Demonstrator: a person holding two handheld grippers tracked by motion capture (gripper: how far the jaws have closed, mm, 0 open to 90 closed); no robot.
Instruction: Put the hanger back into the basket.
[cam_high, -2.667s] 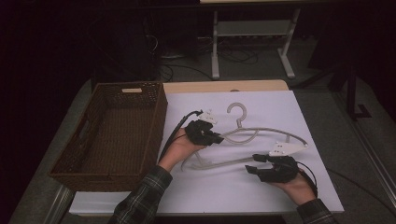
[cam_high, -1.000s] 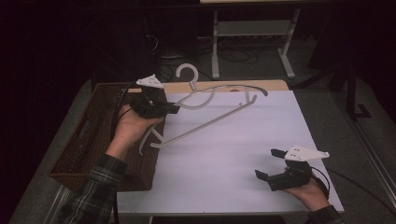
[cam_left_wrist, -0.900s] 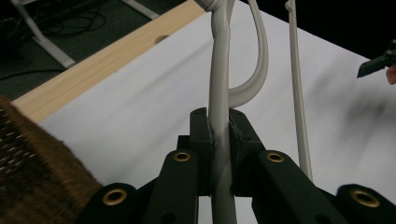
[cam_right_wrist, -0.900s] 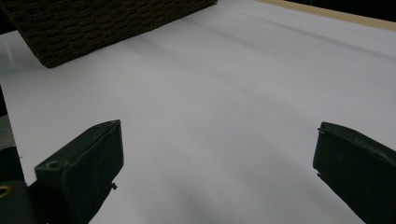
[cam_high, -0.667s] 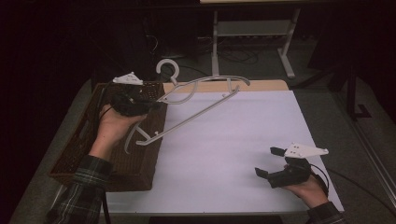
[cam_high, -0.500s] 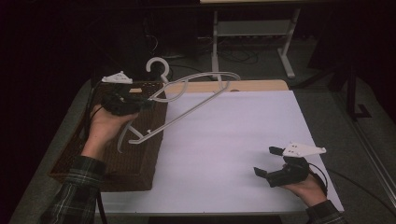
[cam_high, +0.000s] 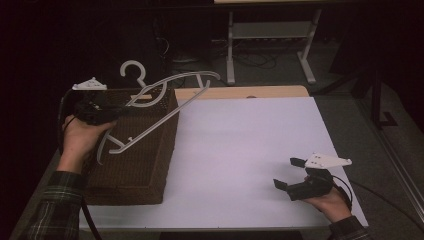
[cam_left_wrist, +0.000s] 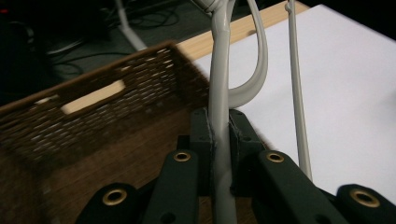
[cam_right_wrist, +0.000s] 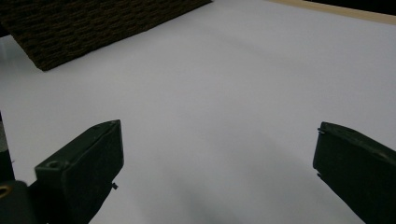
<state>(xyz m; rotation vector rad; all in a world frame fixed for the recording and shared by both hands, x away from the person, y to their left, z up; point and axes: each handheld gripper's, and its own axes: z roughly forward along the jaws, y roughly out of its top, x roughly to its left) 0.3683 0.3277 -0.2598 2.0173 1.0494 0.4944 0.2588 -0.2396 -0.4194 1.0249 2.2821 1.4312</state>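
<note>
A grey plastic hanger (cam_high: 159, 107) hangs in the air above the brown wicker basket (cam_high: 150, 170) at the table's left. My left gripper (cam_high: 120, 114) is shut on the hanger's shoulder, near the hook. In the left gripper view the hanger's bar (cam_left_wrist: 219, 93) runs up between the two closed pads, over the basket's inside (cam_left_wrist: 93, 116). My right gripper (cam_high: 290, 174) rests open near the table's front right corner, nothing between its jaws. In the right gripper view its jaws stand wide apart over the white sheet (cam_right_wrist: 224, 84).
The white sheet (cam_high: 245, 150) covers the table beside the basket. A strip of bare wood (cam_high: 240, 92) shows at the far edge. A metal stand (cam_high: 270, 35) and cables lie on the floor beyond the table.
My left gripper has carried the hanger from the table's middle leftward, to above the basket. My right gripper has let go of it and stays open at the front right.
</note>
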